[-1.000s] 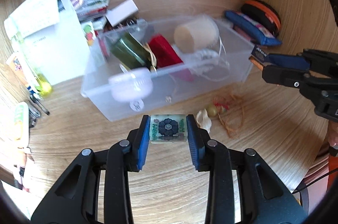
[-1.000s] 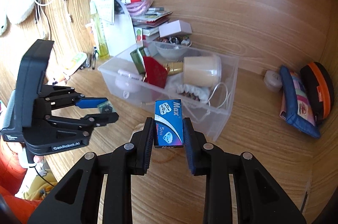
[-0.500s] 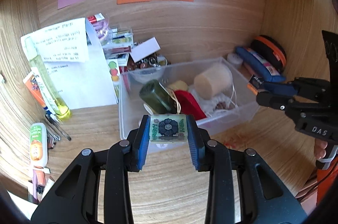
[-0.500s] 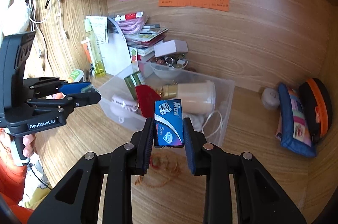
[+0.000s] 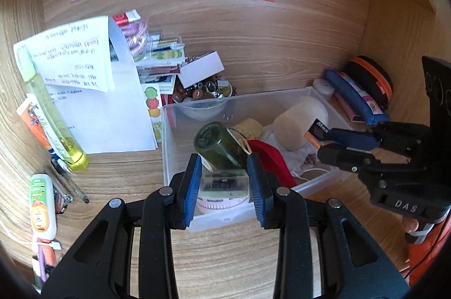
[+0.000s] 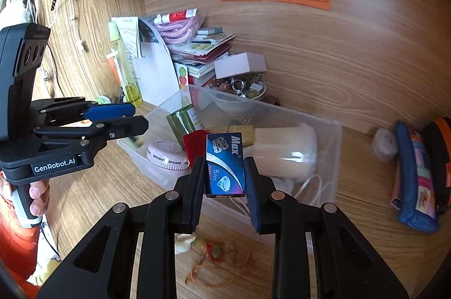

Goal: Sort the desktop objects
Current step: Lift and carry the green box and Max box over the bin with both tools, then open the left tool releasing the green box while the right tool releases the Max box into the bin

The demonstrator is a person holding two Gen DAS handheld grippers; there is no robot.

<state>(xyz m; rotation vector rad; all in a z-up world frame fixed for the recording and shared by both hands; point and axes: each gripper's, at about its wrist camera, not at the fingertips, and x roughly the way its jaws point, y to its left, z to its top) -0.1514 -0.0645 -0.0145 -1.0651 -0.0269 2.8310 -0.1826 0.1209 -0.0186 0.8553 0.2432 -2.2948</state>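
Note:
My left gripper [image 5: 225, 187] is shut on a small pale green patterned block [image 5: 224, 184] and holds it over the near left corner of the clear plastic bin [image 5: 169, 146]. My right gripper [image 6: 224, 180] is shut on a blue "Max" blade box [image 6: 224, 165] and holds it above the bin's [image 6: 332, 158] near wall. The bin holds a dark green jar [image 5: 218, 148], a red pouch [image 5: 267, 158], a cream cylinder [image 5: 298, 127] and a pink tape measure [image 6: 166, 155]. The right gripper [image 5: 332, 143] shows in the left wrist view, the left gripper [image 6: 124, 118] in the right wrist view.
A shell charm with orange string [image 6: 214, 254] lies on the desk in front of the bin. A bowl of trinkets [image 6: 242, 87], stacked booklets [image 6: 203, 50] and a yellow bottle [image 5: 59, 124] stand behind and left. Pencil cases [image 6: 417, 175] lie at the right. Pens and tubes [image 5: 42, 203] lie at the left.
Both grippers have risen and moved toward the bin, each still holding its object. The left block has tipped so that its patterned face no longer shows and now hangs over the bin's corner.

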